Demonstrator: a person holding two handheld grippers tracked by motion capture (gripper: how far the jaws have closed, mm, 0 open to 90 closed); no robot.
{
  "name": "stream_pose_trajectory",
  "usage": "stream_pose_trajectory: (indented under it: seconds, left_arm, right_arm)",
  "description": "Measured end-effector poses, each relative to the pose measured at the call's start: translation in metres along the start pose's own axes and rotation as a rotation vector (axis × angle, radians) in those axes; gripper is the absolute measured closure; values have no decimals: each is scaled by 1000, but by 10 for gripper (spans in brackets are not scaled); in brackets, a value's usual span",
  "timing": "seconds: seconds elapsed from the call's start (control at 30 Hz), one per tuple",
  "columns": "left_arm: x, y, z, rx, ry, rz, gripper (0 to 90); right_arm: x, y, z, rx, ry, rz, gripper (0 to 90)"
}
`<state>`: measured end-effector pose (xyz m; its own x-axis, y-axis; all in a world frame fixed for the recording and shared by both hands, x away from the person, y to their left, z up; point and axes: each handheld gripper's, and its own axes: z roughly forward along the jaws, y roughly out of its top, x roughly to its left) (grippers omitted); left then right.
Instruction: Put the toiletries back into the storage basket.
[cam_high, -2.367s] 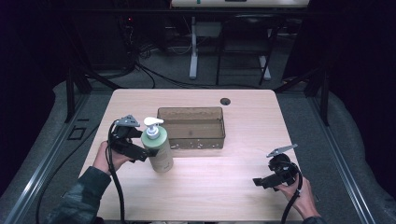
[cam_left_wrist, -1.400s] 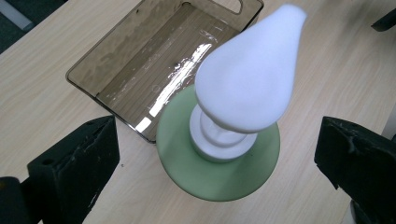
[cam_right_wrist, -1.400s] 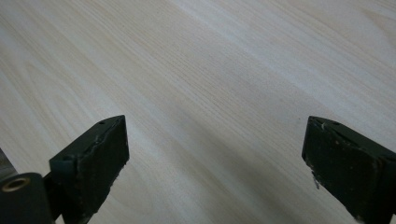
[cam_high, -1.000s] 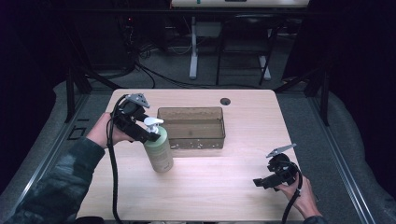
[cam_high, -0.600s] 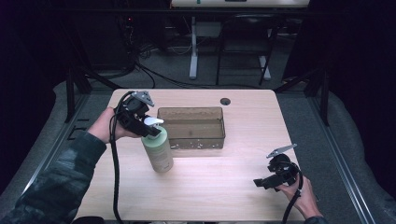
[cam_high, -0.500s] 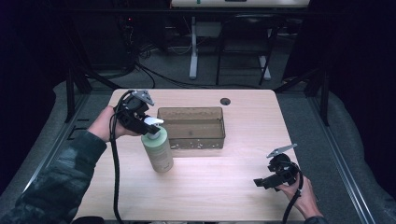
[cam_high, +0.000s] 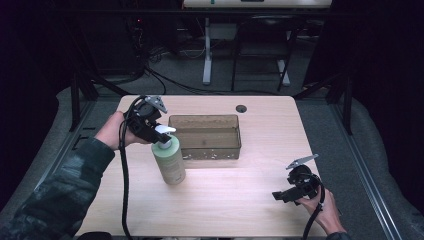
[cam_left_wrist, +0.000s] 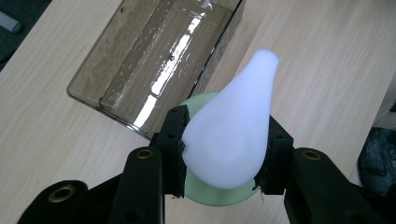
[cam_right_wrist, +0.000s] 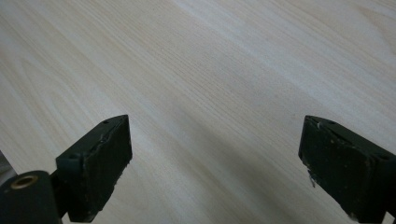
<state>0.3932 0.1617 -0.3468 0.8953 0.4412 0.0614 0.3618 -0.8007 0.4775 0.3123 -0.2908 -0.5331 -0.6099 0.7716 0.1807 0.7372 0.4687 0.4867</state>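
Observation:
A pale green pump bottle (cam_high: 169, 162) with a white pump head (cam_high: 164, 130) stands upright on the wooden table (cam_high: 240, 200), just left of a clear brown plastic bin (cam_high: 205, 150). My left gripper (cam_high: 158, 133) comes at it from the far left and is shut on the pump head (cam_left_wrist: 231, 135), one jaw on each side, with the green bottle top (cam_left_wrist: 205, 200) showing below. The bin (cam_left_wrist: 112, 109) lies beyond it and holds nothing. My right gripper (cam_high: 278, 196) rests low at the table's near right. It (cam_right_wrist: 215, 168) is open over bare wood.
A small dark round hole (cam_high: 241, 108) sits near the table's far edge. Black cables trail from both grippers across the table. Dark floor, stands and table legs lie beyond the far edge.
My left gripper rose from the bottle's left side, swung to the far left, then settled with its jaws around the pump head. Bottle and right gripper have stayed put.

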Motion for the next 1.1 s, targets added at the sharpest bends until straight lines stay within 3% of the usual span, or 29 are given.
stream_pose_trajectory:
  seconds: [0.4, 1.1]
  left_arm:
    - [-2, 7, -2, 67, 1, 18, 620]
    - [-8, 22, -26, 107, 32, 39, 620]
  right_arm:
    - [-2, -2, -3, -6, -2, 3, 91]
    - [-3, -2, -8, -15, -38, 10, 74]
